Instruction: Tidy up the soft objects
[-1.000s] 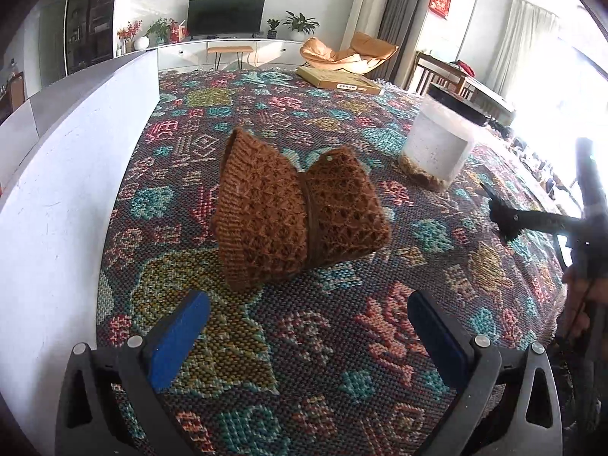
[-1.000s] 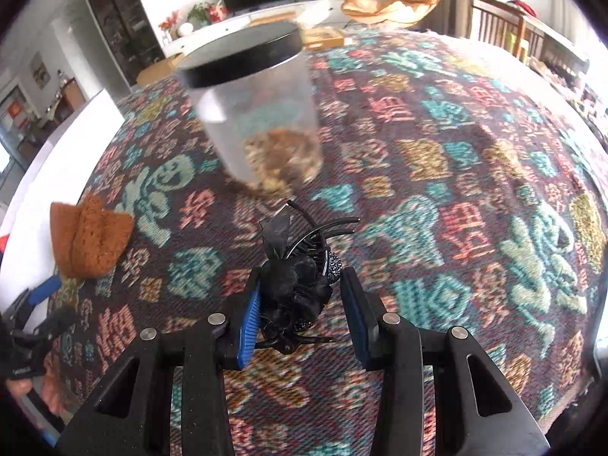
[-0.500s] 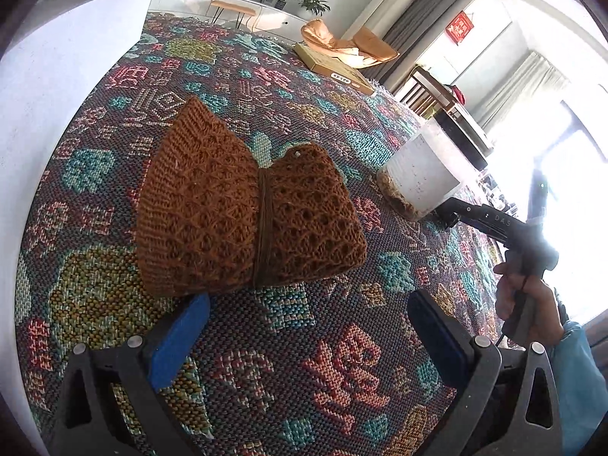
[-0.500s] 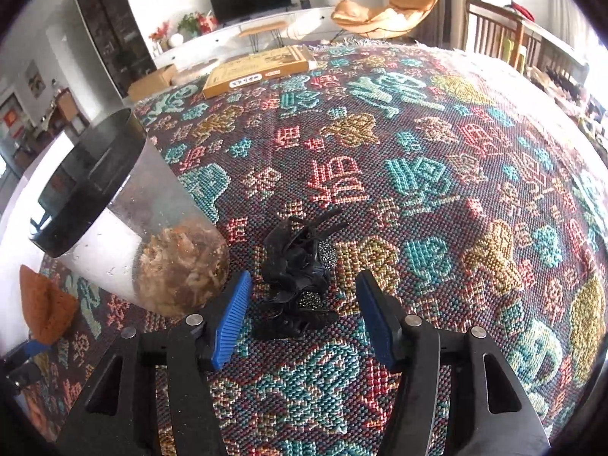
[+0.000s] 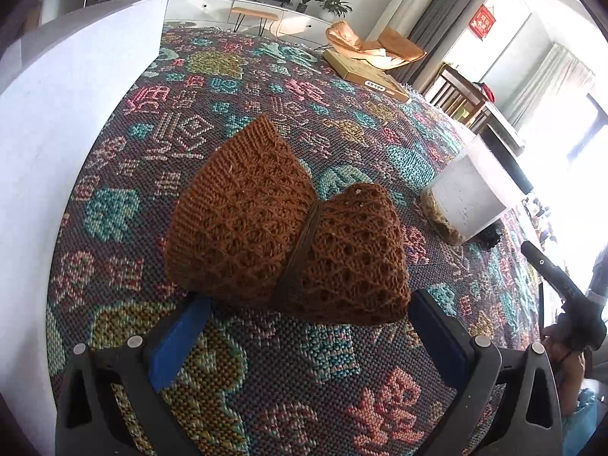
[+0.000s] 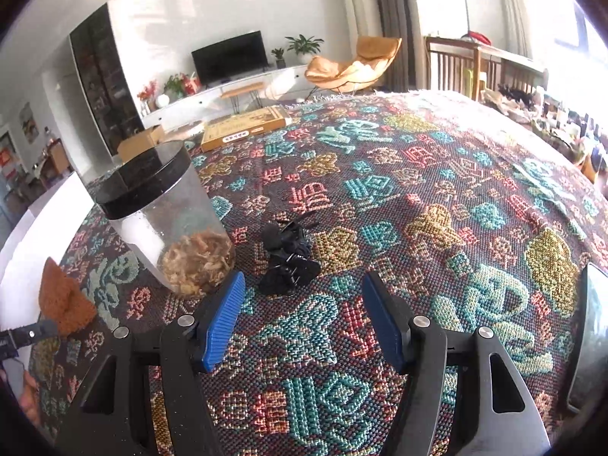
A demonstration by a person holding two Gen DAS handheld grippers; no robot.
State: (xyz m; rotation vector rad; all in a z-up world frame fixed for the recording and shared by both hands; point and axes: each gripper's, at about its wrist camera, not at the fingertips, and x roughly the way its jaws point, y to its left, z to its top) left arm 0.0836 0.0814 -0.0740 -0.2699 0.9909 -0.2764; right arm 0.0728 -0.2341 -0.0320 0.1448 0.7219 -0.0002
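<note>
Patterned rug [image 5: 330, 357] | left tool [image 5: 307, 326] wide, flanking knit [image 5: 281, 235] | right tool [image 6: 304, 319] wide, empty

surface: patterned woven cloth [image 6: 437, 197] | on it: brown knitted piece [image 5: 281, 228], lidded clear jar [image 6: 163, 220], black bundle [image 6: 288, 258], flat box [image 6: 247, 127]

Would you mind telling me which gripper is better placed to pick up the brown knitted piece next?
Left. The left gripper is open with the brown knitted piece right at its fingertips. The right gripper is open over by the black hair accessory and the lidded jar.
</note>
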